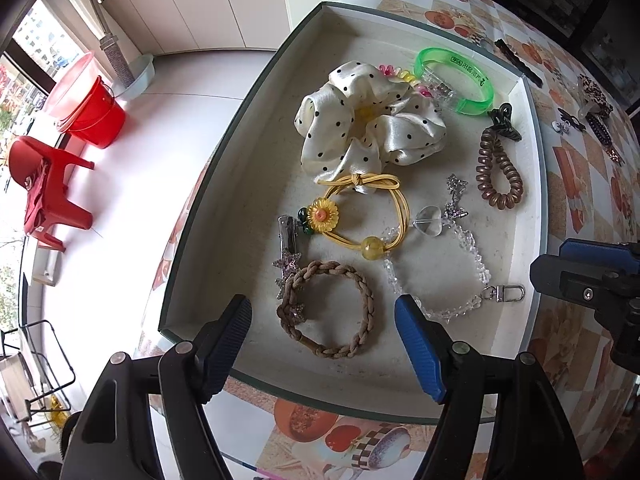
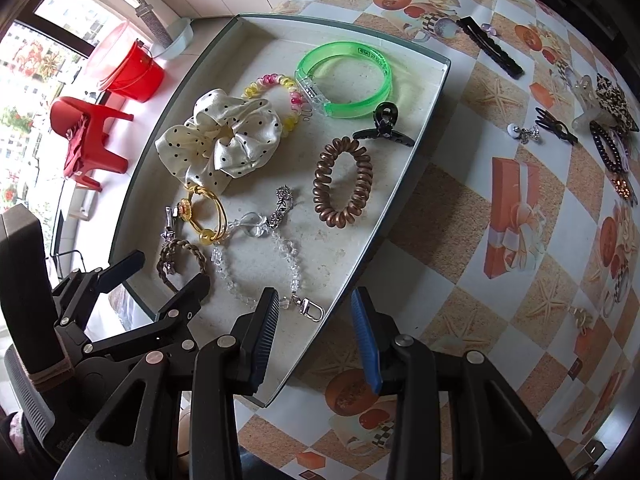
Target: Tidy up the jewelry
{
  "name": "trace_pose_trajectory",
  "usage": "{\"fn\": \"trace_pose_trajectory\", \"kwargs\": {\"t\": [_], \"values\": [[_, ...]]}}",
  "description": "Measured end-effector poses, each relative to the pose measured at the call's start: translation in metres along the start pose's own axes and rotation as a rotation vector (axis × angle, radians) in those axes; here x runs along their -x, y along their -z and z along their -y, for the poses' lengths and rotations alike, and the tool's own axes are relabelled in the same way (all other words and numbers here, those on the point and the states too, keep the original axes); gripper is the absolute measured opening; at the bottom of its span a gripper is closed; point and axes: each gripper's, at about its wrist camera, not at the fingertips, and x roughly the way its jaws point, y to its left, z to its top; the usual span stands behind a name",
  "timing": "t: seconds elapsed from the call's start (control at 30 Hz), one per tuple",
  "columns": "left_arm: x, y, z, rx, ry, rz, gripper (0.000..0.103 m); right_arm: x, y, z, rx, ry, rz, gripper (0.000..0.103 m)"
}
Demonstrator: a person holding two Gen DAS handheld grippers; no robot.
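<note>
Evidently a drop-off has just been made: the left tongs [image 1: 323,346] hang over the shallow grey-rimmed cardboard tray [image 1: 240,184] with their jaws spread wide and nothing between them, the brown braided hair tie [image 1: 329,312] lying loose on the tray floor directly below, at about six o'clock in the tray as the left wrist view shows it. The right tongs [image 2: 314,334] stand partly open over the tray's near corner and grip nothing, the silver clasp of the clear beaded chain [image 2: 256,264] just under their dark finger. Inside the tray lie the cream polka-dot satin scrunchie [image 1: 366,128] toward twelve o'clock, the translucent green plastic bangle [image 1: 456,80] at one, the bronze spiral coil tie [image 1: 498,172] at three and the yellow elastic with a sunflower charm [image 1: 360,216] at the centre. Sorting is well along but unfinished, since the long black barrette [image 2: 490,46] and a cluster of clips, one apparently leopard-patterned [image 2: 614,102], sit out on the checked patterned worktop [image 2: 460,200] toward two o'clock in the right wrist view. The next move probably calls for the right tongs to clear the tray wall, cross the bare stretch of worktop and close on one of these. Open tray floor remains along the nine o'clock side; the worktop's edge runs close by that wall.
</note>
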Motion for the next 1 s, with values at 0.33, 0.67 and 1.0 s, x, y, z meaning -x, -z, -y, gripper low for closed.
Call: {"fn": "trace_pose_trajectory", "kwargs": {"t": [0.33,0.67,1.0], "values": [[0.001,0.004,-0.008,0.017,-0.006,0.008,0.101,0.0,-0.004,-0.011,0.01,0.005,0.009,0.041],[0.008,0.011,-0.01,0.018,-0.017,0.013,0.102,-0.001,-0.003,-0.013,0.001,0.024,0.014,0.041],[0.015,0.012,-0.015,0.018,-0.028,0.007,0.103,0.001,-0.005,-0.014,0.0,0.033,0.019,0.051]]}}
